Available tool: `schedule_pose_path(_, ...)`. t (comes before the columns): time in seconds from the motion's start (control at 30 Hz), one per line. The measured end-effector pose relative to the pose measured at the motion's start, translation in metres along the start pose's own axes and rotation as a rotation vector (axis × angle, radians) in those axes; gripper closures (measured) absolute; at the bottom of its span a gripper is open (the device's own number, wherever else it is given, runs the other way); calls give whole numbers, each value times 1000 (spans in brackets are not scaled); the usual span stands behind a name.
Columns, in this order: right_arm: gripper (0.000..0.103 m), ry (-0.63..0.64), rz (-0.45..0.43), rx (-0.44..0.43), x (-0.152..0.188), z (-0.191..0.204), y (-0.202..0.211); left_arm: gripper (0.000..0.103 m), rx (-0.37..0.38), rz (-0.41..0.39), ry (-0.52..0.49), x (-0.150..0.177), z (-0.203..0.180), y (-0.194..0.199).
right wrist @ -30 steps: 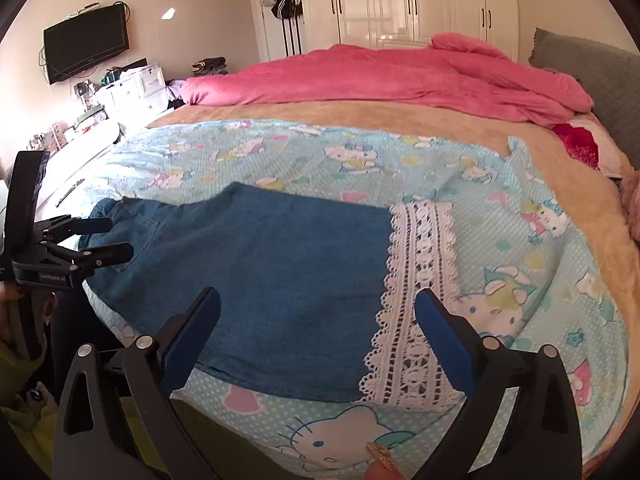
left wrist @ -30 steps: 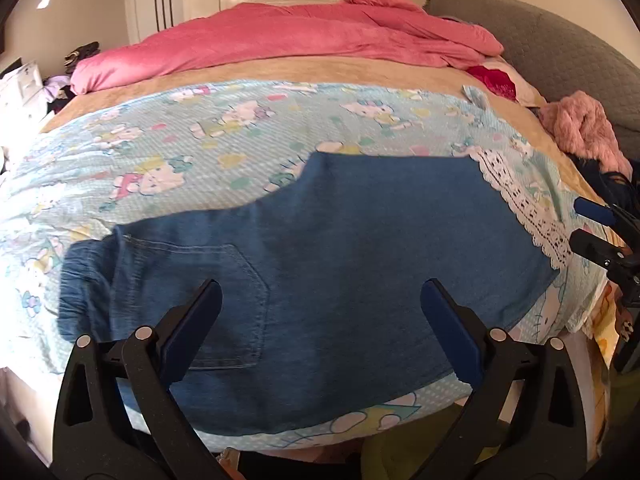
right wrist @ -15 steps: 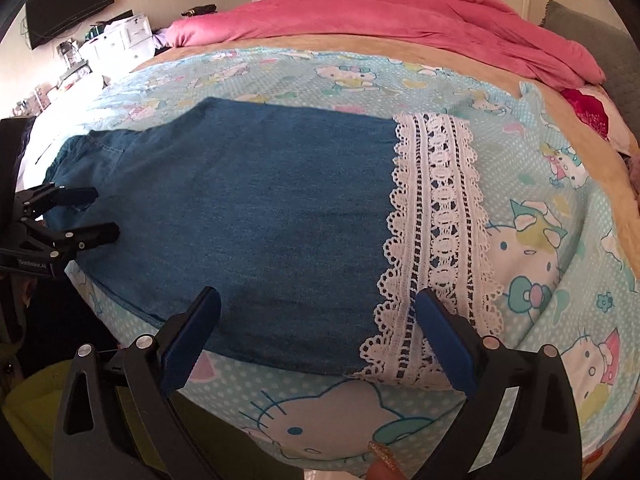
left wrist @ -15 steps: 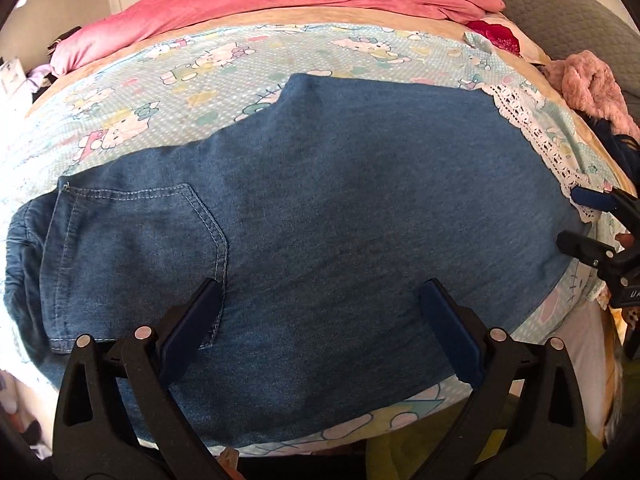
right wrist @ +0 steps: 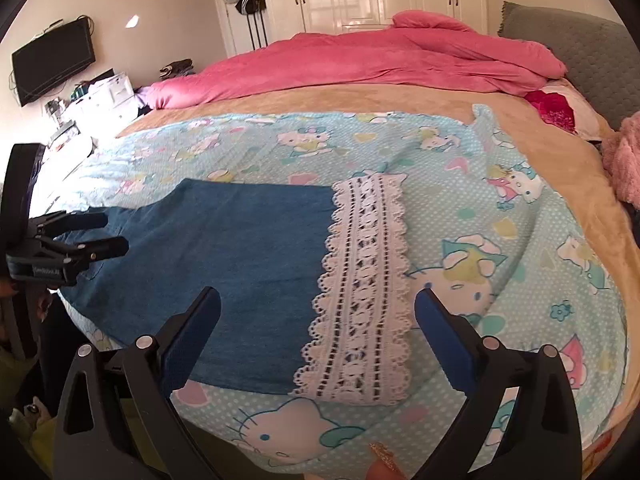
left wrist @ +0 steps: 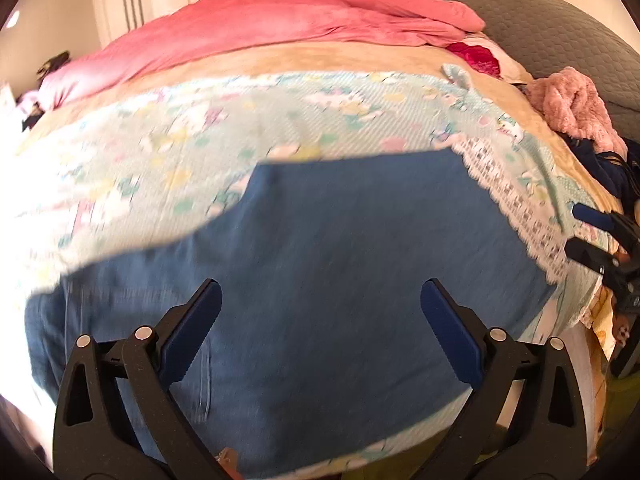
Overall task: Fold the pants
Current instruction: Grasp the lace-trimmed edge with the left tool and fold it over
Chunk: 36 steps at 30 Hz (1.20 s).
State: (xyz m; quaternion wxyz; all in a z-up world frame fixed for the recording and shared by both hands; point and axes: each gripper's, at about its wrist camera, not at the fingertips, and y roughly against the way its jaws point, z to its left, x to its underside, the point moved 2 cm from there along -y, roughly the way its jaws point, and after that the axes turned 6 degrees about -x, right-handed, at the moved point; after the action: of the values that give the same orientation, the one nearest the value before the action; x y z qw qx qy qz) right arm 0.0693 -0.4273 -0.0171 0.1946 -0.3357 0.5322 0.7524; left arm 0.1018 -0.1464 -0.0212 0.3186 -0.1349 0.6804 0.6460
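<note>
The denim pants (right wrist: 240, 264) lie flat on my cartoon-print sheet (right wrist: 500, 264), their white lace hem (right wrist: 360, 304) straight ahead of my right gripper (right wrist: 318, 336), waist end stretching off to its left. Both of that gripper's fingers are spread wide, holding nothing. My left gripper (left wrist: 320, 328) hovers over the seat of the pants, released too, though its view is blurred. Beyond both, a pink duvet (right wrist: 360, 64) is heaped across the far side of the bed.
</note>
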Motion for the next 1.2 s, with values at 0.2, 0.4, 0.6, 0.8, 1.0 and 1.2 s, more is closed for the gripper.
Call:
schedule_pose_path(0.2,6,-30,-29,23,0,-19,10,9,30,-19,-41,-35,-23,-4)
schedule_pose_path(0.4,6,-58,-52,40,1,-33,17,9,46,-9,-71,-54,-43,-19)
schedule_pose_path(0.6,5,-89,-56,50,3,-45,14,10,63,5,-119,-70,-66,-43)
schedule_pose_path(0.8,5,-106,-35,40,8,-47,5,10,90,21,-143,-85,-80,-60)
schedule_pose_path(1.0,5,-117,-4,35,12,-44,-3,10,121,29,-159,-98,-87,-81)
schedule_pose_path(1.2,5,-108,27,9,15,-31,-11,10,149,50,-188,-107,-89,-105)
